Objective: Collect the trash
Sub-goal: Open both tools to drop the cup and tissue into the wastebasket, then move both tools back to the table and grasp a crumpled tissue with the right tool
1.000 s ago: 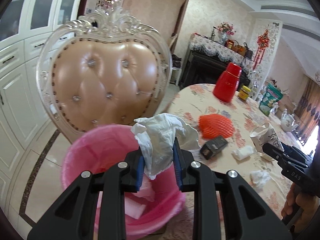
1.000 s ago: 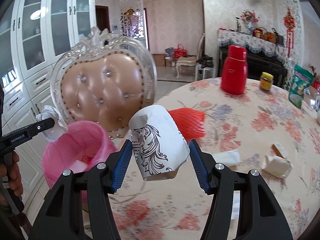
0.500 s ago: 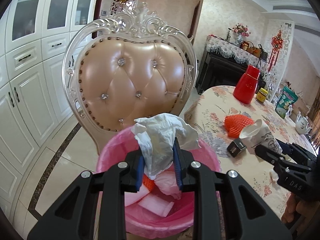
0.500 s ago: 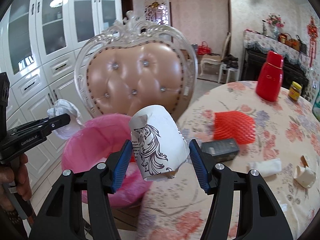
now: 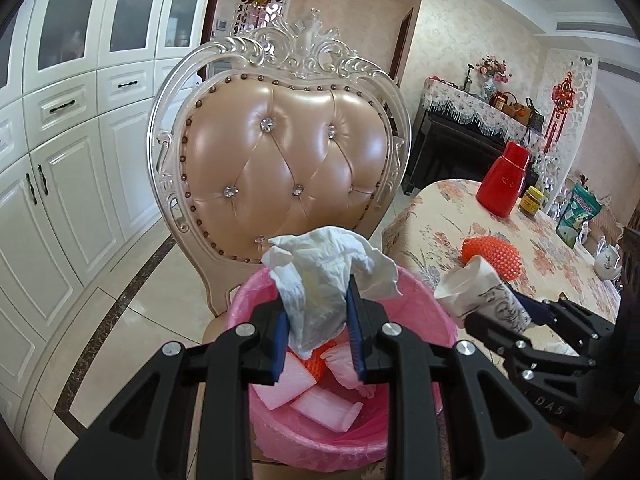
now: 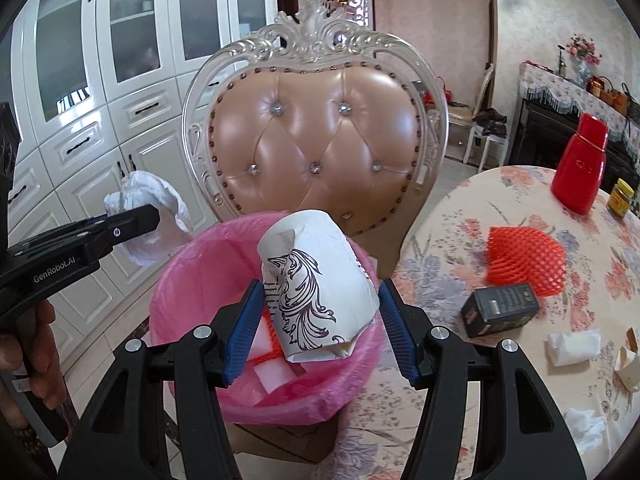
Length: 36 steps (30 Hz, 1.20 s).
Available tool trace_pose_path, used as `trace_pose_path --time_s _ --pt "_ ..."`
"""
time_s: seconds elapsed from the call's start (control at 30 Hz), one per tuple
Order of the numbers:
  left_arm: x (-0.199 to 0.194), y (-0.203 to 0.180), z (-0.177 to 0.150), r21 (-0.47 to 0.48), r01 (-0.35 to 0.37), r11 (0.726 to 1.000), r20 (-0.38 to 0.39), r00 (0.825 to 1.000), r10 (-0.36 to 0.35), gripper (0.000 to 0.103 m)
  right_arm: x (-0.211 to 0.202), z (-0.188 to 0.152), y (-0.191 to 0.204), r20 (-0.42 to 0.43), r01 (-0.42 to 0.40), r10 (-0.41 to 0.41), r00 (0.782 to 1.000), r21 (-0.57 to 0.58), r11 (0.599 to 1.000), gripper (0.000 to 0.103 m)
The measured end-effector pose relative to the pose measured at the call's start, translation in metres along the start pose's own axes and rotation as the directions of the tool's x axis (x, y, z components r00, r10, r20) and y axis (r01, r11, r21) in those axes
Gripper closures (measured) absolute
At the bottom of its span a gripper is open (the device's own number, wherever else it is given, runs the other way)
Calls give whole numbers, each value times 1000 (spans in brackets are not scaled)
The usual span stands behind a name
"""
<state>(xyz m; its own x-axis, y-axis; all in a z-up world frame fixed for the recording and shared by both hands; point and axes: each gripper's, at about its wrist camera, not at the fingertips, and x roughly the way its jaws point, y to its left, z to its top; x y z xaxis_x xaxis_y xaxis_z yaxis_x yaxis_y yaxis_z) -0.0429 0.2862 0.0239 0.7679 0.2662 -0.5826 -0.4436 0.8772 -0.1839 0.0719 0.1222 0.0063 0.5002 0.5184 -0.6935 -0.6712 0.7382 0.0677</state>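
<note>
Left claw clamped on a crumpled white tissue, blue pads pressed into its lower half, loose folds spilling up over both fingers. Held right above the pink bin, with foam pieces and a scrap of orange net lying inside. Right claw closed on a crushed paper cup, white with a dark swirling print, tilted with its flattened base toward the camera, pads pressing on both sides. Cup over the near rim of the same bin; in the left view, seen at the bin's right edge. In the right view, left claw coming in from the left with the tissue over the bin's far-left side, a hand wrapped round its handle. Bin lined with a pink bag, standing on a cardboard box, just in front of a chair with a tufted peach back and carved pale frame. Beyond to the right, a round worktop under a floral cloth, its edge close to the bin. Still lying on it: an orange foam net, a small black box just before it, a wad of white paper, more scraps near the right edge. Further back, a red bottle and a yellow-lidded jar. White cabinets along the left wall.
</note>
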Motion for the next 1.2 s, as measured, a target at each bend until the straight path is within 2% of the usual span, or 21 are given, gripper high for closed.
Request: trace_pose_path --time_s 0.47,0.57,0.67,0.9,0.97,1.0,1.03,1.2 --pt "-6 13 -3 -19 -6 1000 4 1000 6 78 15 -1 24 -43 -36 34 998 -47 998 44" --pt "-6 13 -3 -19 -4 1000 4 1000 4 78 14 -1 21 -42 -27 25 999 -40 999 44" --pt "-3 12 -2 -18 2 1000 2 1000 -2 78 9 -1 13 -30 -3 2 1000 -32 999 37" --pt "3 2 -2 -10 23 1000 -9 1000 -23 78 -2 0 -8 -9 41 -41 999 -4 999 35" --pt "6 0 -1 -14 25 1000 -12 1000 -25 74 -5 -2 -17 -8 53 -53 999 7 999 34" --pt "6 -1 -1 -15 27 1000 -13 1000 -27 67 -6 -3 -19 -7 57 -56 998 11 998 34" --pt "6 -3 -1 -16 33 999 -11 999 -33 65 -8 -4 -23 -6 61 -61 998 18 998 34" --pt "11 -11 1 -13 33 999 -14 999 -33 58 -12 -8 -36 -5 74 -74 997 35 997 32"
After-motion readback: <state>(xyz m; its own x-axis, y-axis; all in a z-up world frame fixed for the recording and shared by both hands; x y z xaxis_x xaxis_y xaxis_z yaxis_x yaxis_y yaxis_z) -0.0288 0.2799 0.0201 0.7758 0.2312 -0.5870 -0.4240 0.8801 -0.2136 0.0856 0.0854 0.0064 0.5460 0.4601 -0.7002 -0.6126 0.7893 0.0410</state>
